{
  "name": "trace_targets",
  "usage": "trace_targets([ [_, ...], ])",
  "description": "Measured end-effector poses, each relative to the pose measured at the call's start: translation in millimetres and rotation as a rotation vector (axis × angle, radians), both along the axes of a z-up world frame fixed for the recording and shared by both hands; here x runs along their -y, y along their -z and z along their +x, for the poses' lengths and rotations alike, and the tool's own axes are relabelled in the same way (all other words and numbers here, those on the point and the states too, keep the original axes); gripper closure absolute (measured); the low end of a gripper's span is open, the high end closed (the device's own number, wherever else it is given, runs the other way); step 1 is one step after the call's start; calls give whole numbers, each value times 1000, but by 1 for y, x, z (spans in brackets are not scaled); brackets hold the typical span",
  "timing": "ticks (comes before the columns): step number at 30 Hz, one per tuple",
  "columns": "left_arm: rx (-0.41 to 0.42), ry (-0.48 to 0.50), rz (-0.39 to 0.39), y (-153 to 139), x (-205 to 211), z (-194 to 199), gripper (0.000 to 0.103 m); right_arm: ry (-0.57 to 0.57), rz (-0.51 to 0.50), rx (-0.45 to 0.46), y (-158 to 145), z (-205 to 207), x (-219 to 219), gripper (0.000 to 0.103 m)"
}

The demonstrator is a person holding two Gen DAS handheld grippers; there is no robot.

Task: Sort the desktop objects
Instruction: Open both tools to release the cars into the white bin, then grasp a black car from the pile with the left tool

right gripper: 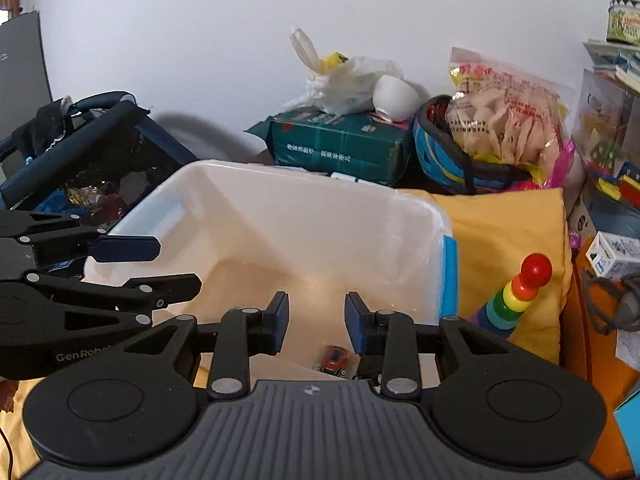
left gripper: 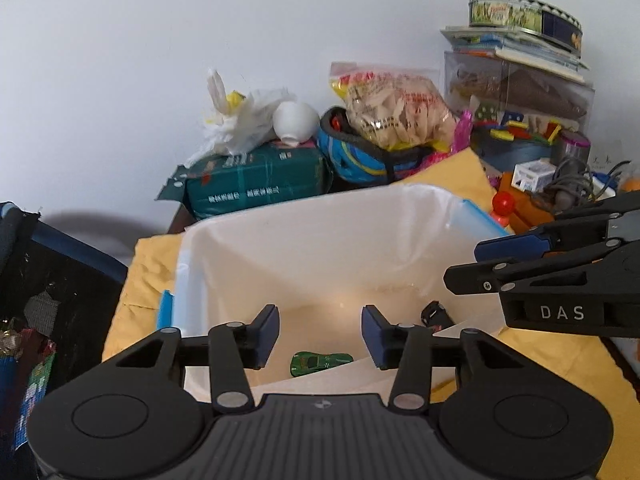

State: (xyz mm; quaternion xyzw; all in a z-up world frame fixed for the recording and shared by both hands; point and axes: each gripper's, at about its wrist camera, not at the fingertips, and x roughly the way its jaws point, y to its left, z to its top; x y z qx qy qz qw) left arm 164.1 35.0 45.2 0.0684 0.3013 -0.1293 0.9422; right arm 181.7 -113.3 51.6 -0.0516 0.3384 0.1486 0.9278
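A white plastic bin (left gripper: 304,236) with blue latches stands on a yellow cloth (left gripper: 560,360); it also shows in the right wrist view (right gripper: 304,216). A green toy car (left gripper: 320,362) and a black toy car (left gripper: 434,314) lie on its floor. A red toy car (right gripper: 334,358) lies on the floor in the right wrist view. My left gripper (left gripper: 320,336) is open and empty above the bin's near edge. My right gripper (right gripper: 316,322) is open and empty over the bin, and it shows from the side at the right of the left wrist view (left gripper: 464,266).
A rainbow stacking toy (right gripper: 516,300) stands right of the bin. Behind are a green pack (left gripper: 256,184), a white bag (left gripper: 240,120), a blue helmet (left gripper: 360,160), a snack bag (left gripper: 396,108) and stacked boxes (left gripper: 520,96). A dark basket (right gripper: 80,160) of clutter stands left.
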Motion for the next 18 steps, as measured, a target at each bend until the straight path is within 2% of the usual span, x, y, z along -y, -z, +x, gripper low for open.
trace_targets([
  [2,25,-4,3,-6,-1,-9,43,-8,1,15,-4,-5,0,65],
  [4,69,-10,14,-9,-2,-23,29,-16,11,24,-10,-12,1,62],
  [8,95,-30,-2,-8,-10,-61,27,-41,15,64,-16,-35,5,52],
  [10,65,-18,-42,-2,-17,-82,27,-67,21,77,-15,-57,11,47],
  [13,-70,-2,-71,19,-22,-108,27,-97,18,72,-5,-86,21,43],
  [18,-221,37,-77,61,-18,-150,27,-118,35,-57,34,-122,37,43],
])
